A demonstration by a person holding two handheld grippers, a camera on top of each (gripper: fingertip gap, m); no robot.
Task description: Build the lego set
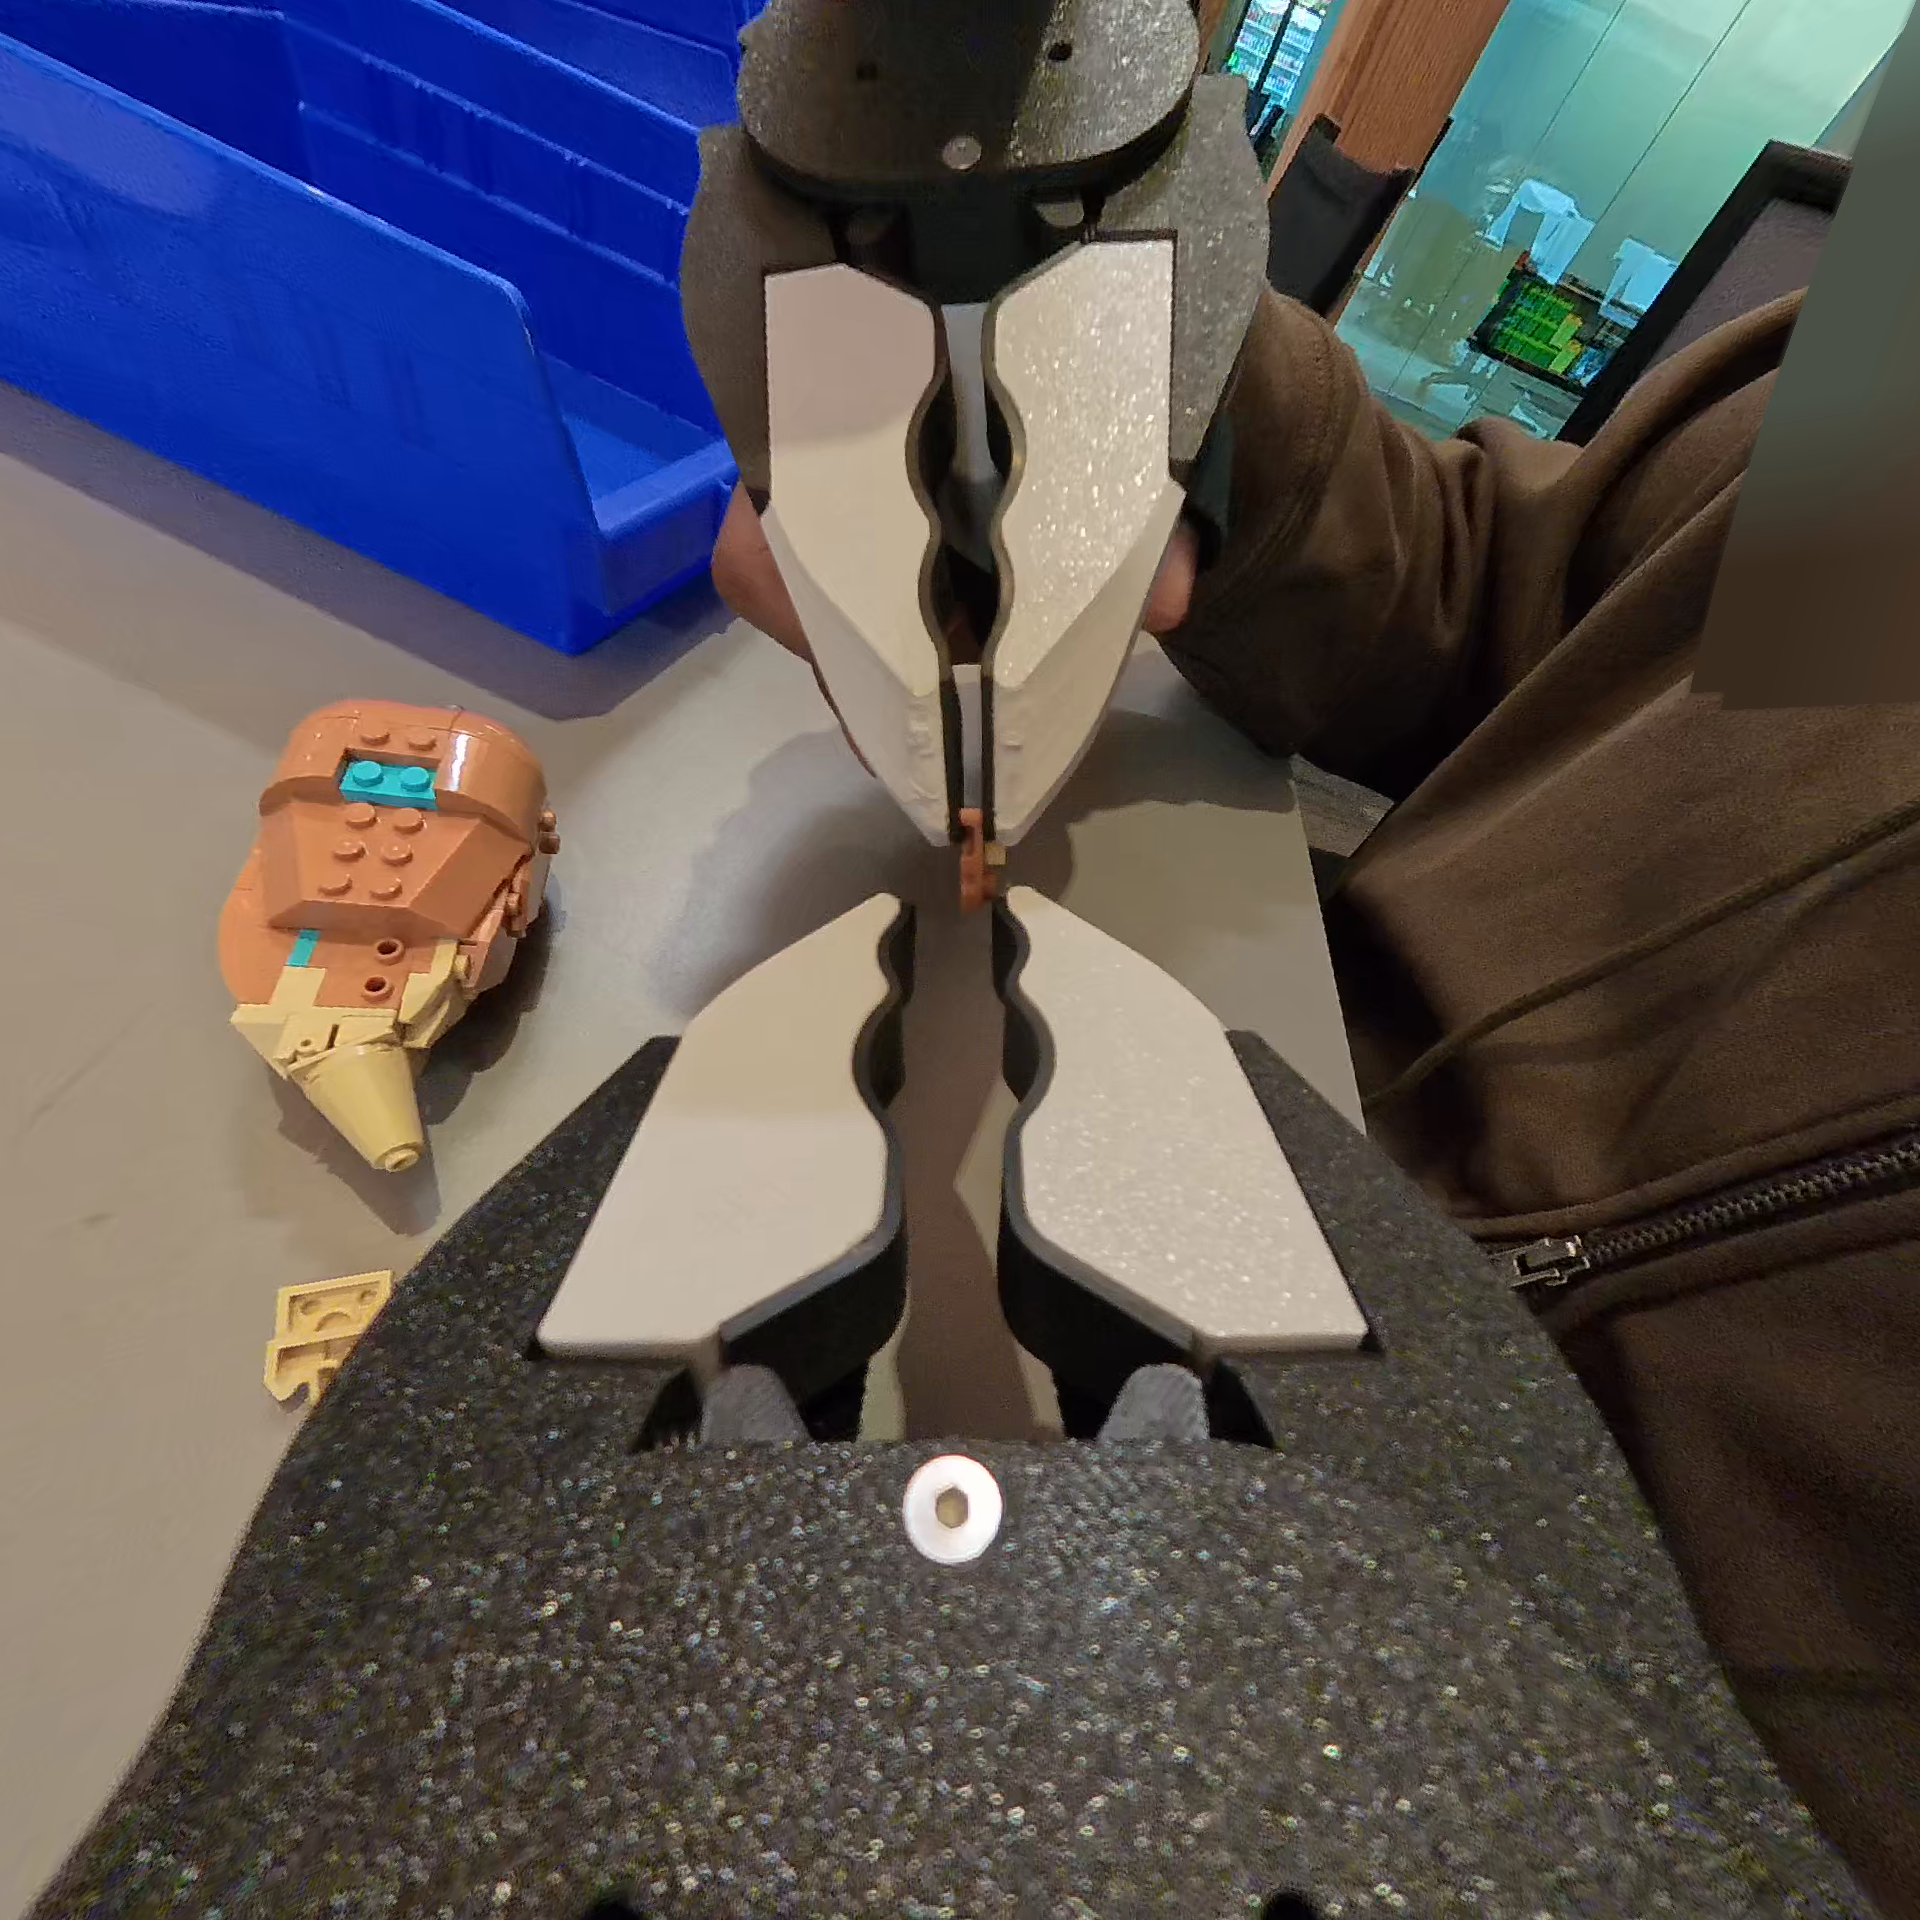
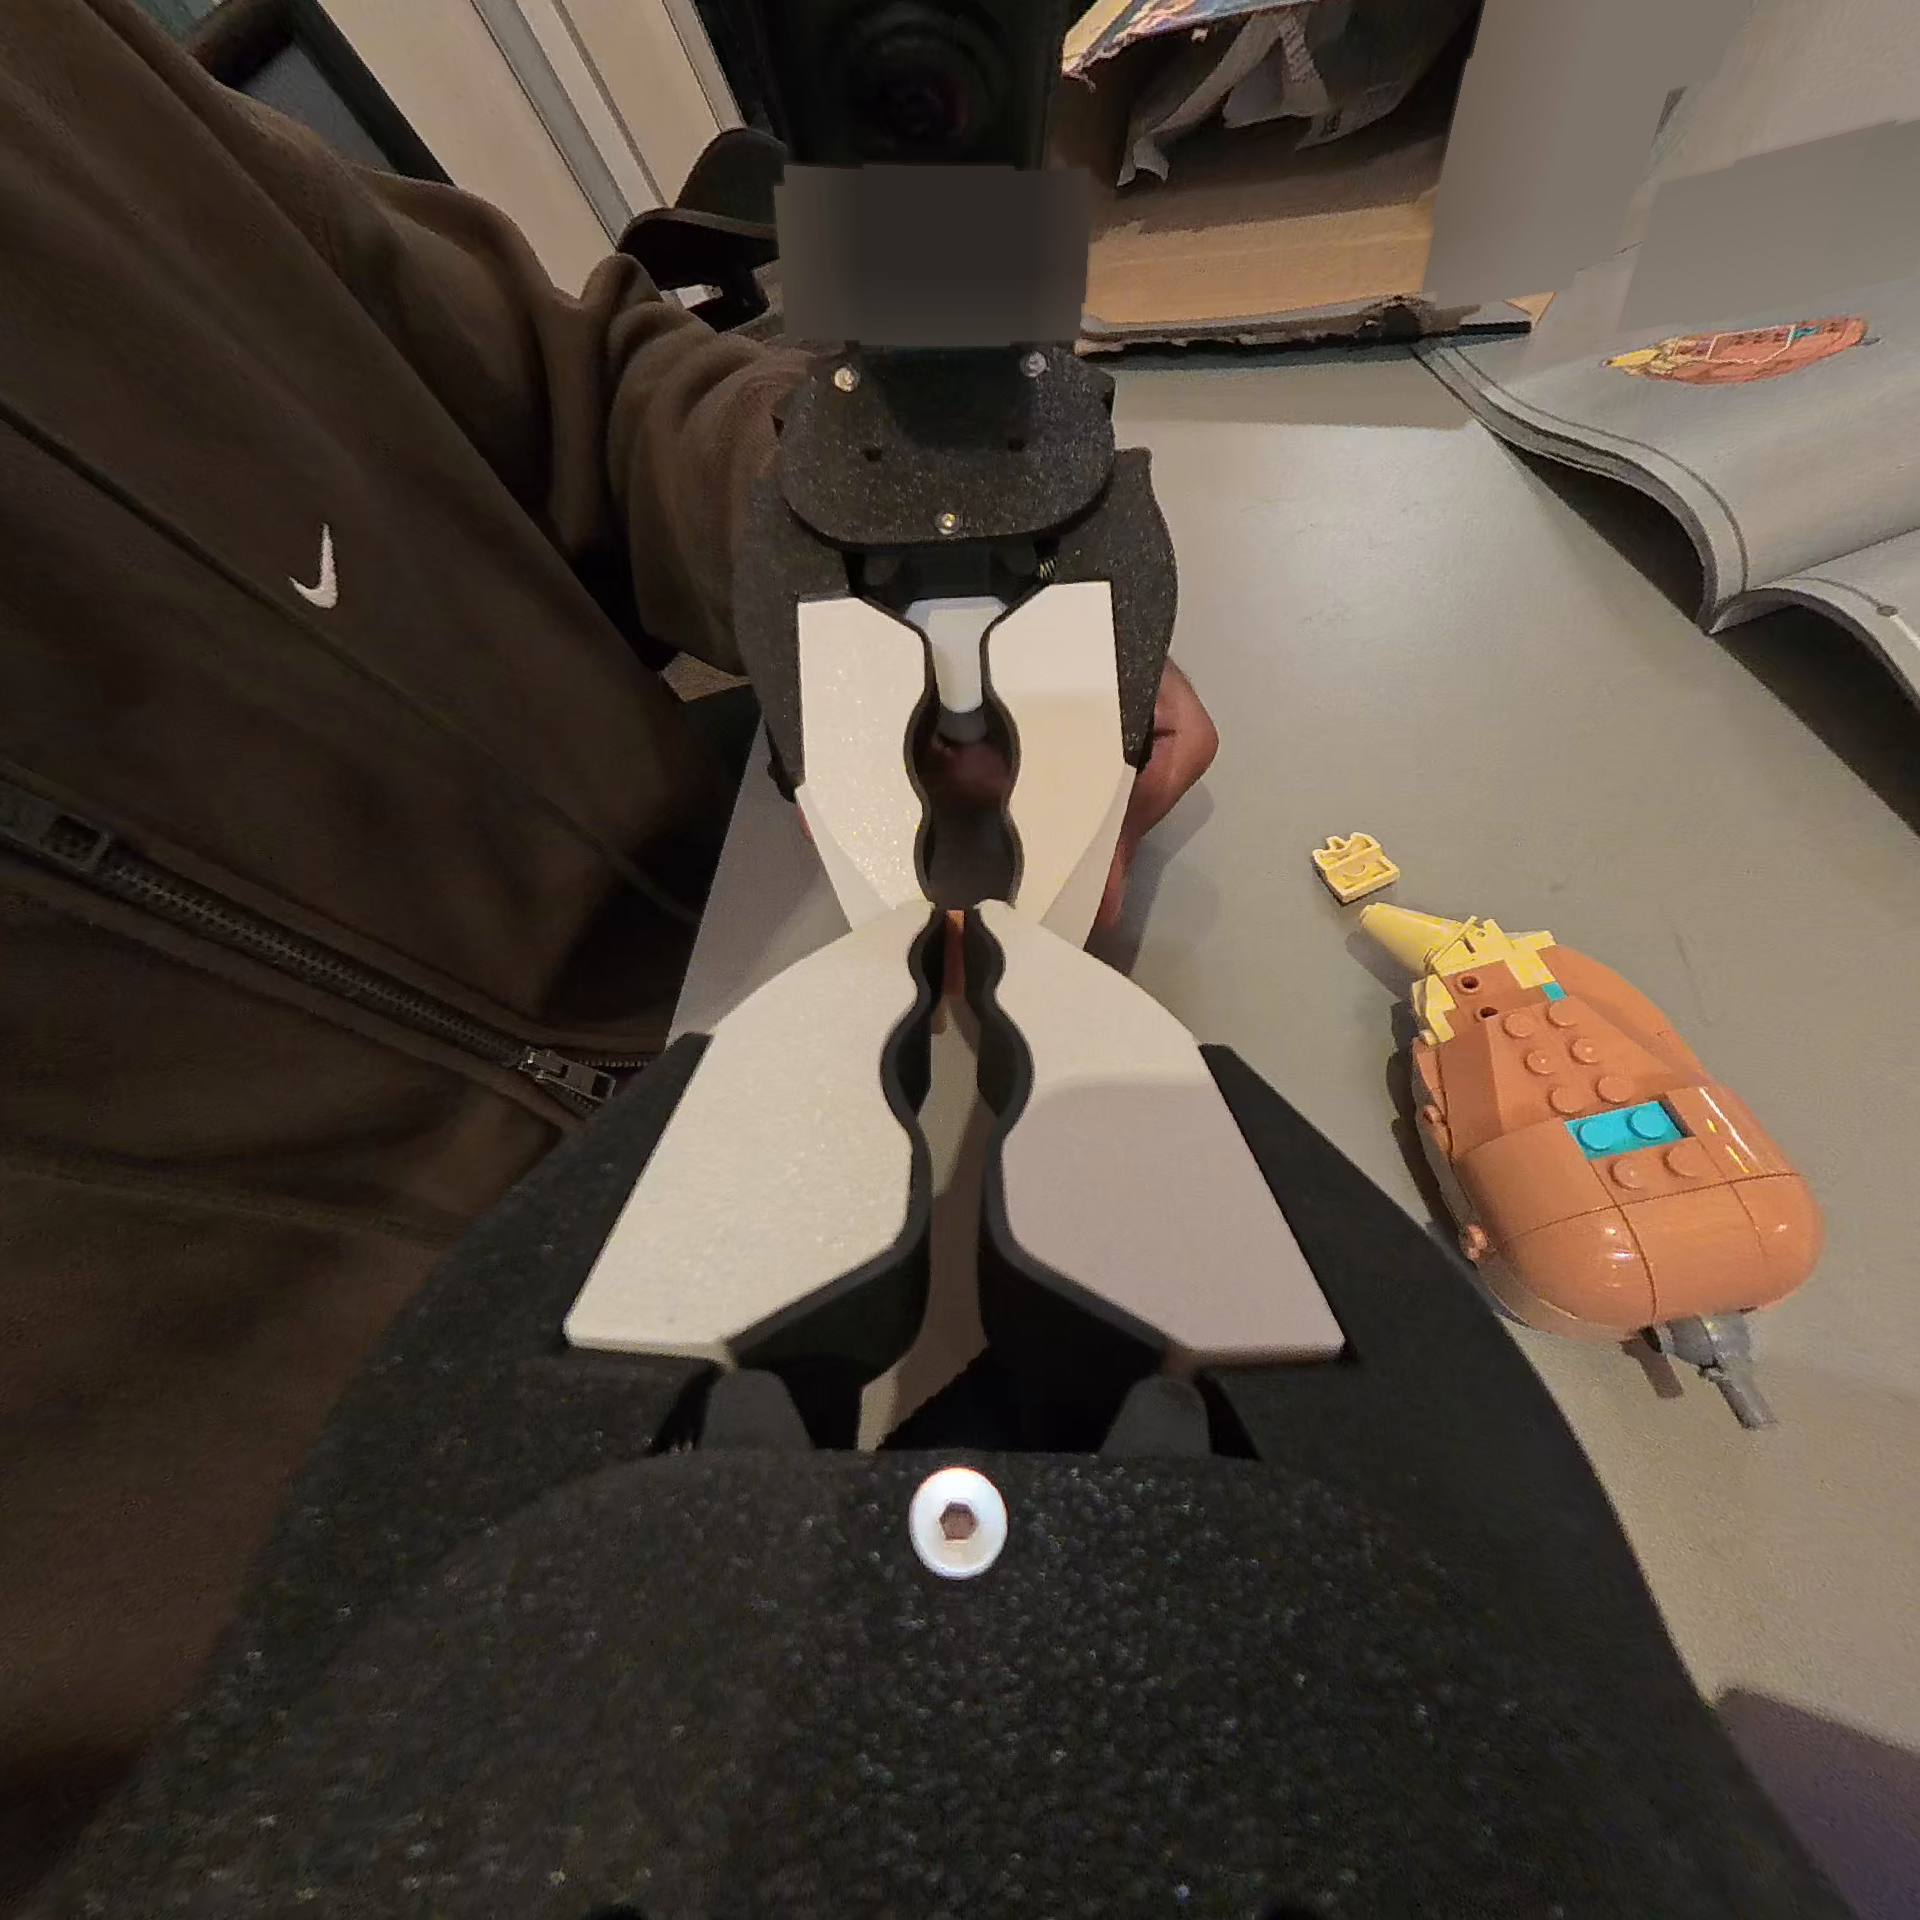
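Right gripper [image 1: 971,831] tip-to-tip with left gripper [image 1: 951,909], fingers pinching small brown piece [image 1: 972,857]; left fingers parted, seemingly empty.

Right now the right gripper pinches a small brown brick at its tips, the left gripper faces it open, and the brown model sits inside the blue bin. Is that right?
Not quite. The brown model is not inside the blue bin; it lies on the grey table in front of it, as the left wrist view shows. The right gripper does pinch the small brown brick, and the left gripper faces it open.
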